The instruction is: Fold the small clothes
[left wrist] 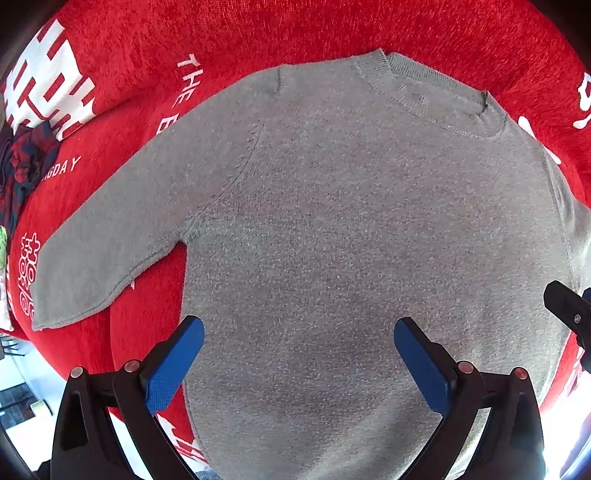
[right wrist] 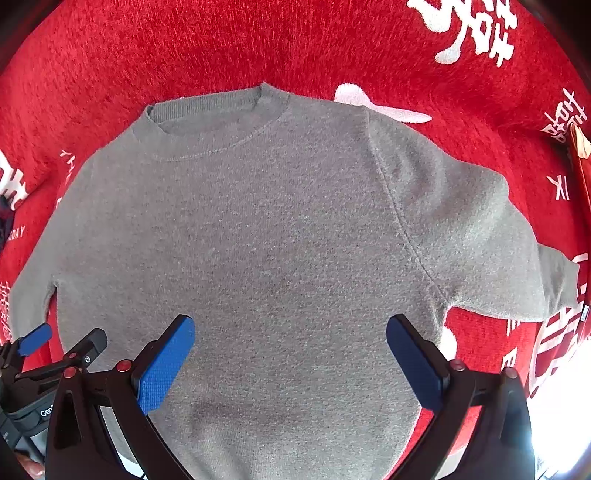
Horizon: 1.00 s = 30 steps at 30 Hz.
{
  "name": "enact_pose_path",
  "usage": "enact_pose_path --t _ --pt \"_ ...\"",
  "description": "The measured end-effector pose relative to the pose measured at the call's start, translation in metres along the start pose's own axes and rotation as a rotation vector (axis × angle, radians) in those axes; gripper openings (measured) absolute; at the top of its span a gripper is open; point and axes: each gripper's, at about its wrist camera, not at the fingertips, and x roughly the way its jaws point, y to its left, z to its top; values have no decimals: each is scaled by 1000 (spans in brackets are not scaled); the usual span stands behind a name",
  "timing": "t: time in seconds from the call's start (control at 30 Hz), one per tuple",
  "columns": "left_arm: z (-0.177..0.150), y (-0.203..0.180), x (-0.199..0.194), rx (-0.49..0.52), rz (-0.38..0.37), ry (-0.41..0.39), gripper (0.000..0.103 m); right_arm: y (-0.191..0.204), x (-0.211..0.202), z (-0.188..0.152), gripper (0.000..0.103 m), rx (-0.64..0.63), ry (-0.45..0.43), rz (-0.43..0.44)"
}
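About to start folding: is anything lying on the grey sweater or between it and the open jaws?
Nothing visible: the grey sweater lies flat on the red blanket, bare beneath both the left gripper and right gripper.

flat grey knit sweater [right wrist: 258,240] covers the middle of the red fuzzy blanket with white lettering [right wrist: 258,44]; bare blanket all round. crumpled dark red-and-navy cloth [left wrist: 22,166] blocks the far left edge.

1 grey sweater [left wrist: 332,221], 1 red blanket [left wrist: 295,33], 2 grippers: left [left wrist: 299,365], right [right wrist: 291,363], 1 dark plaid cloth [left wrist: 26,162]
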Motion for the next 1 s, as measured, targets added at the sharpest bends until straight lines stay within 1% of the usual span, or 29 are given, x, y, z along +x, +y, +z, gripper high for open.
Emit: enact_pose_path --t 0.33,1.0 --pt "-3 0 1 1 2 0 103 2 1 0 103 -3 -5 -3" --pt "-1 13 11 9 9 5 103 7 6 -2 103 -6 12 -3"
